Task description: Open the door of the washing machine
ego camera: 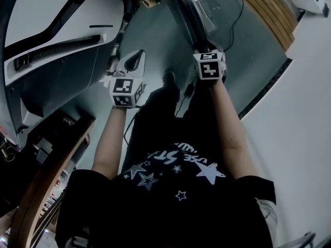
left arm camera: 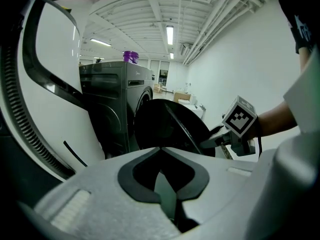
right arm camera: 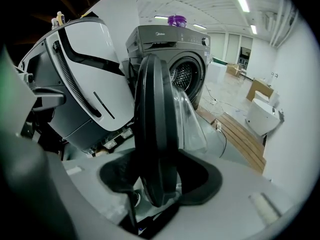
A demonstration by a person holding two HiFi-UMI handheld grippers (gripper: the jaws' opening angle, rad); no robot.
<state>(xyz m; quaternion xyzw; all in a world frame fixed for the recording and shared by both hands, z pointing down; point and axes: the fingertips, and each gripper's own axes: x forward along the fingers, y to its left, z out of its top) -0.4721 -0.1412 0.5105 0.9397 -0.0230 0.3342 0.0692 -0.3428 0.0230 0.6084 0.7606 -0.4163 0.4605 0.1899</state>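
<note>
The dark grey washing machine (right arm camera: 170,49) stands with its drum mouth showing. Its round door (right arm camera: 155,124) is swung out and seen edge on in the right gripper view. My right gripper (right arm camera: 157,184) is shut on the door's rim, with a pad on each side of it. In the head view the same gripper (ego camera: 202,46) reaches up to the door (ego camera: 192,9). My left gripper (left arm camera: 162,154) is shut and holds nothing. It hangs to the left of the door (left arm camera: 170,126), apart from it; in the head view this gripper (ego camera: 135,60) points at the floor.
A big white machine with black trim (ego camera: 51,19) stands close on the left. Wooden slats (ego camera: 269,9) and a cable (ego camera: 232,19) lie on the green floor at the right. A purple thing (right arm camera: 176,20) sits on top of the washer. A white unit (right arm camera: 262,116) stands far right.
</note>
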